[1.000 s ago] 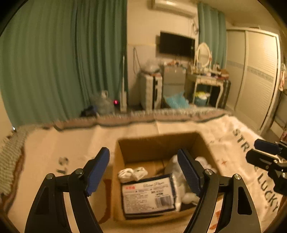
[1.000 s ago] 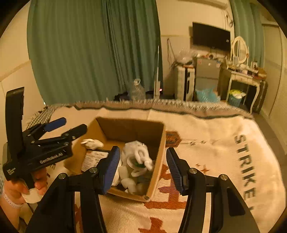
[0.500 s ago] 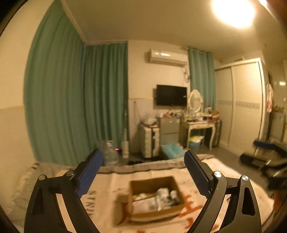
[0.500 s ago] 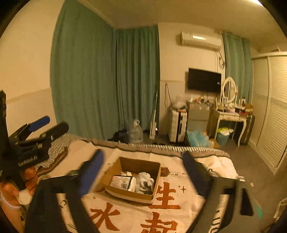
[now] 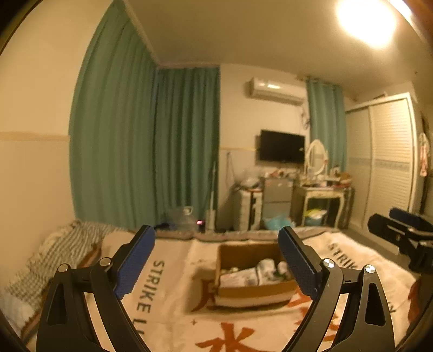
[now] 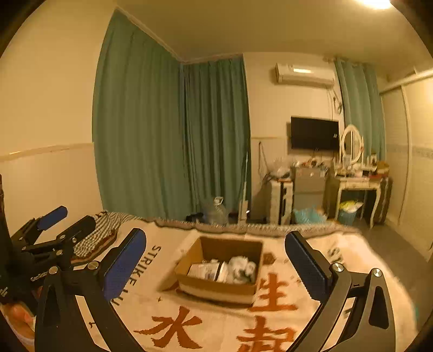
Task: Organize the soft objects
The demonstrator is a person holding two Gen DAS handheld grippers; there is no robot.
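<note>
- Both your grippers have pulled way back since a second ago, so the box (image 5: 251, 273) looks far off now.
- Left gripper (image 5: 216, 260) and right gripper (image 6: 216, 268) both gape wide, holding nothing.
- Soft stuff (image 6: 240, 268) sits in the box on the blanket (image 6: 205, 325).

Dim warm yellow cast; ceiling lamp (image 5: 365, 20) flares top right, blowing out the ceiling around it. Fisheye bends edges, corners black. Slight blur below the lamp.
</note>
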